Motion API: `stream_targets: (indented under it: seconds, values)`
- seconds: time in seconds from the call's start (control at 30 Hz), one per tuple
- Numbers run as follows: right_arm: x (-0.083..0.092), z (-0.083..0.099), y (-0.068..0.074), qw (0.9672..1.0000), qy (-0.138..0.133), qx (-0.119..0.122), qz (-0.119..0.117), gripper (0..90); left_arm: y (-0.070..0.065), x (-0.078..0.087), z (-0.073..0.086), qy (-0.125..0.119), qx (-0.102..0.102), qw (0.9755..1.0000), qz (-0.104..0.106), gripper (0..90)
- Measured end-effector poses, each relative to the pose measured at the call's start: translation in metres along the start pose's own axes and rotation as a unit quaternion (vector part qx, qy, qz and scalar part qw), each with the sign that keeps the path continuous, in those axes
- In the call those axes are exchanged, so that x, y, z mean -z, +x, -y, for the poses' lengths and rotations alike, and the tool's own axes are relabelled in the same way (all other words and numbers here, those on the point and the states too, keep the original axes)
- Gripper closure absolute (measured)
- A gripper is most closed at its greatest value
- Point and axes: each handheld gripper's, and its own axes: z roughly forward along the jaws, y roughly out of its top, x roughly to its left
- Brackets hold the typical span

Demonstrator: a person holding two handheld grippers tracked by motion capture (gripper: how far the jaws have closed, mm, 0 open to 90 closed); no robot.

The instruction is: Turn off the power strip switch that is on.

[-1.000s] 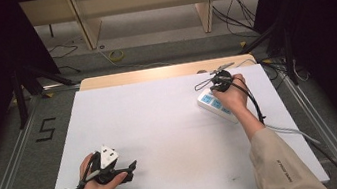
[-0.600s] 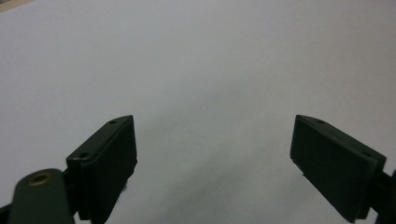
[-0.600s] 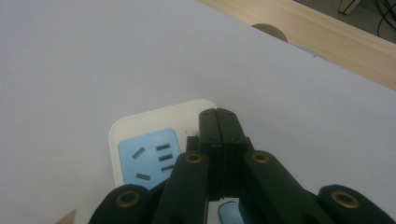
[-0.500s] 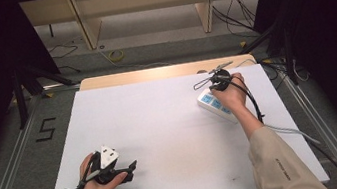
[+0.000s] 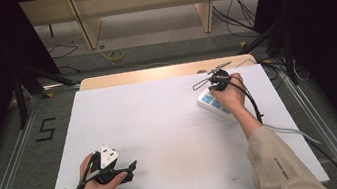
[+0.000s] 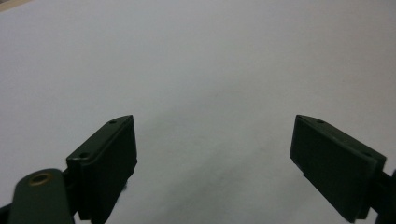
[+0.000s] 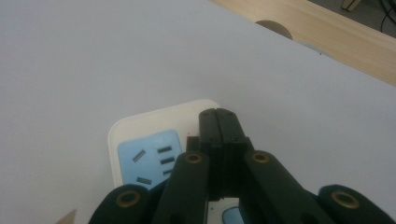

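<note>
The left hand-held gripper (image 5: pixel 129 167) is held low near the front edge of the surface (image 5: pixel 160 121), jaws spread wide; the right hand-held gripper (image 7: pixel 219 122) is held farther back, jaws pressed together.

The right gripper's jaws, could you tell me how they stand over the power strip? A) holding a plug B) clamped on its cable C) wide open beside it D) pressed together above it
D: in the right gripper view the right gripper has its jaws pressed flat together, nothing between them, just above the white power strip with blue socket panels.
</note>
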Motion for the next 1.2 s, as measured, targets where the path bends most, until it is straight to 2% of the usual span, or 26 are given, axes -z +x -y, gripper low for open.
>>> stream_targets:
  seconds: [0.43,1.2]
  values:
    - [-0.0038,0.0005,0.0021,0.9999,0.006,0.009,0.004,90.0,0.0002,0.0000,0.0000,0.000,0.000,1.0000,0.000,14.4]
    - [-0.0044,0.0017,0.0018,1.0000,0.007,0.003,0.001,90.0,-0.0007,0.0003,-0.0003,-0.001,-0.001,1.0000,-0.001,14.4]
